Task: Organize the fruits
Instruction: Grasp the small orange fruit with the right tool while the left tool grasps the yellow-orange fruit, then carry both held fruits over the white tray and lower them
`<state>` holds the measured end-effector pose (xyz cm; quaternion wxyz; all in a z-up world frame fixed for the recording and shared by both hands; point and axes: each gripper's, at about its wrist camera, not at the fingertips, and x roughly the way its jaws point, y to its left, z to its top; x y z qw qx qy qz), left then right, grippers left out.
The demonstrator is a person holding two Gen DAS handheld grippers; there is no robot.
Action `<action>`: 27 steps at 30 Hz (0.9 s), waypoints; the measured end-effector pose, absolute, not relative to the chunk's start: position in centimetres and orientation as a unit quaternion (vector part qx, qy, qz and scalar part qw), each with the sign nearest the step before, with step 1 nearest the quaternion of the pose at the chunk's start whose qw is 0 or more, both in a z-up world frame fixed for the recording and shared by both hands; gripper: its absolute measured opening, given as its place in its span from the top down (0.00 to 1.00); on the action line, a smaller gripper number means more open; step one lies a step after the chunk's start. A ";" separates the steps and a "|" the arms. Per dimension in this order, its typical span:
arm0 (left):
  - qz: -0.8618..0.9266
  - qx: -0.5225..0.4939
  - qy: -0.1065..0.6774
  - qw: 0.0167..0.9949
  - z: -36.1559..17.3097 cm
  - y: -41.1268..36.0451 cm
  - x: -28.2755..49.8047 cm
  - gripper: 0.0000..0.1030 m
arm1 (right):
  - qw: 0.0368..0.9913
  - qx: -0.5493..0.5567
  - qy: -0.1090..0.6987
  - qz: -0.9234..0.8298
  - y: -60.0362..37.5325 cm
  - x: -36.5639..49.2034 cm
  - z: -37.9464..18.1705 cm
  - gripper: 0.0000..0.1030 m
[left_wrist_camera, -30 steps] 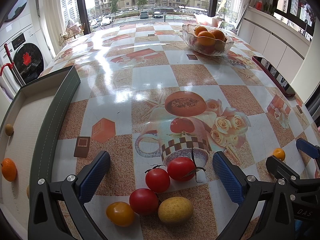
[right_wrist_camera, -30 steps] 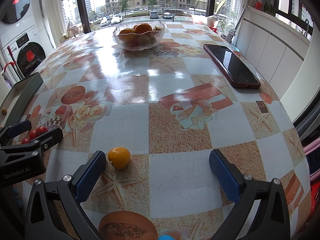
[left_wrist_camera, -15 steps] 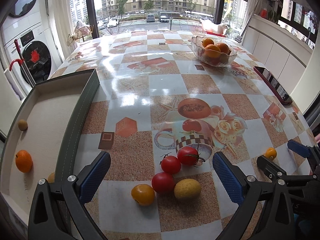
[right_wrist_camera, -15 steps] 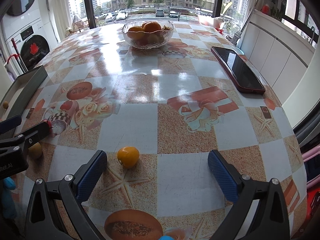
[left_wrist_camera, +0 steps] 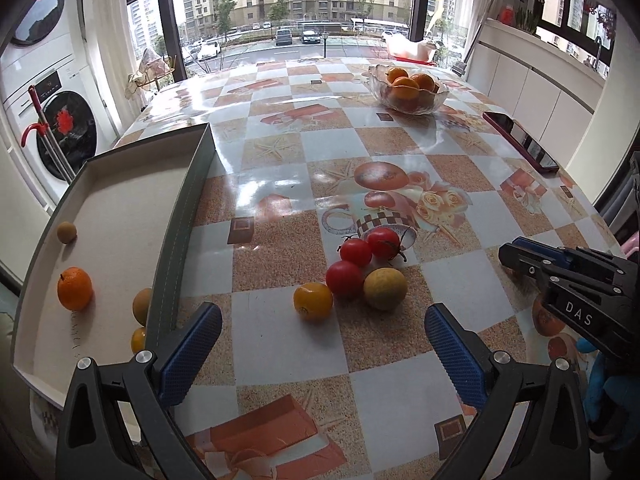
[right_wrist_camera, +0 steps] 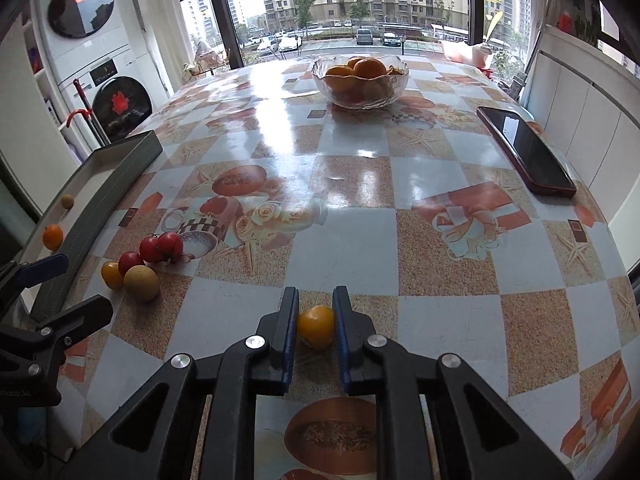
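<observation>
In the right wrist view, my right gripper [right_wrist_camera: 315, 294] is closing its jaws, both blue pads against the sides of a small yellow-orange tomato [right_wrist_camera: 316, 326] that rests on the table. To the left, three red tomatoes [left_wrist_camera: 355, 252], a yellow-green round fruit [left_wrist_camera: 385, 289] and another yellow tomato [left_wrist_camera: 313, 302] lie in a cluster. My left gripper [left_wrist_camera: 320, 316] hovers open just short of that cluster, holding nothing. A grey tray [left_wrist_camera: 176, 240] on the left holds an orange [left_wrist_camera: 74, 288], a small brown fruit [left_wrist_camera: 66, 232] and two more fruits half hidden behind its wall.
A glass bowl of oranges [right_wrist_camera: 359, 80] stands at the far side of the table. A phone in a red case [right_wrist_camera: 524, 152] lies along the right edge. Washing machines stand beyond the left edge, cabinets to the right.
The right gripper's jaws went from wide open to shut around the yellow-orange tomato. The left gripper drew back and up, so the fruit cluster sits farther ahead and more of the tray shows.
</observation>
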<state>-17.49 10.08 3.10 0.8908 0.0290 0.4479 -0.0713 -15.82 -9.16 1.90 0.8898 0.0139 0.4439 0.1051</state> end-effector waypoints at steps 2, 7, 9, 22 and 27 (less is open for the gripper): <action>-0.076 0.038 0.449 0.890 2.9 9.8 -17.1 0.13 | 0.890 0.019 0.440 0.115 -9.4 -16.2 1.8 0.82; -0.087 0.040 0.479 0.872 1.8 10.5 -16.0 0.26 | 0.893 0.035 0.432 0.122 -9.8 -16.2 1.6 0.82; -0.089 0.049 0.481 0.871 1.6 10.6 -15.9 0.26 | 0.894 0.037 0.429 0.123 -9.9 -16.1 1.6 0.82; -0.115 0.042 0.477 0.870 1.3 10.1 -15.5 0.79 | 0.895 0.061 0.423 0.132 -10.5 -16.2 1.4 0.82; -0.117 0.019 0.473 0.873 2.1 10.7 -16.4 0.79 | 0.893 0.069 0.423 0.134 -10.7 -16.2 1.3 0.82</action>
